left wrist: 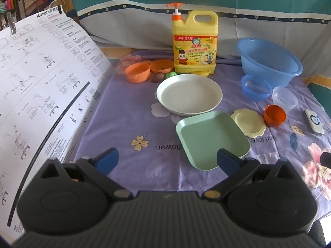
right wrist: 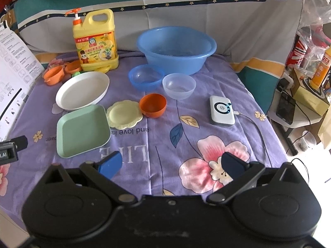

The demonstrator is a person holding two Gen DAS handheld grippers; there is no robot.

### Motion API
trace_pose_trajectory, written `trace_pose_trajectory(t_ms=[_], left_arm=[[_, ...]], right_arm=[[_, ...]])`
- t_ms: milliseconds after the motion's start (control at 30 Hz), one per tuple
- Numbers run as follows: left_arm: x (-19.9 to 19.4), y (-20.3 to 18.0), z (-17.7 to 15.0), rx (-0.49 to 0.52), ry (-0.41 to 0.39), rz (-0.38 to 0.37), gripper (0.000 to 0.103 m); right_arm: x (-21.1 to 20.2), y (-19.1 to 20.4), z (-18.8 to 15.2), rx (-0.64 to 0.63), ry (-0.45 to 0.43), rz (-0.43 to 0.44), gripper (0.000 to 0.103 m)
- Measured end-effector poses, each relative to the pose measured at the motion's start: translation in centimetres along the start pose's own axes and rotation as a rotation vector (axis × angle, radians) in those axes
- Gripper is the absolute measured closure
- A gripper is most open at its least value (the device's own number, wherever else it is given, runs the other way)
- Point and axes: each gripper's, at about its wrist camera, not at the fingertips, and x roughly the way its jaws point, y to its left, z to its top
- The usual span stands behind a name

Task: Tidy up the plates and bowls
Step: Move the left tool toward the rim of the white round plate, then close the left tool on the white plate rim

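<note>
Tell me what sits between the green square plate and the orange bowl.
The pale yellow scalloped plate lies between the green square plate and the orange bowl; the right wrist view shows it best.

Translucent plastic clear bowl [right wrist: 179, 85]; glossy plastic blue basin [right wrist: 176, 48]; matt green plate [right wrist: 82, 131]; printed purple cloth [right wrist: 165, 140] covers the table.

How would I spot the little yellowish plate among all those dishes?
Start at the big blue basin at the back and come forward past the orange bowl. The pale yellow plate lies flat beside it, touching the green square plate. It alone has a scalloped, flower-like rim.
</note>
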Motion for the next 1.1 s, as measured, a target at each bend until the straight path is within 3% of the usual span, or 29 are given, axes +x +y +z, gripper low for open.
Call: trace_pose_trajectory(t_ms=[300,467,667,933,1100], left_arm=[[1.9,0.3,0.3,0.027,-0.011,0.018,0.0],[3.7,1.5,1.4,0.026,-0.028,0.019,0.0],[6.4,3.2,3.1,0.024,-0.133,-0.008,0.0],[13.0,4.0,7.1,0.045,-0.072,0.018,0.0],[18.4,4.9,8.8,0.006,-0.01,0.01,0.001]], right_arm=[[2.2,0.6,0.7,-0.012,0.018,0.008,0.0],[4.2,1.8,2.1,-0.025,0.032,0.076,0.0],[7.0,4.7,5.3,-0.045,0.039,0.166,0.0],[13.7,9.4,10.6,-0.047,0.093,0.265,0.001],[18.0,12.4,13.0,-0.084,0.123,0.275,0.014]])
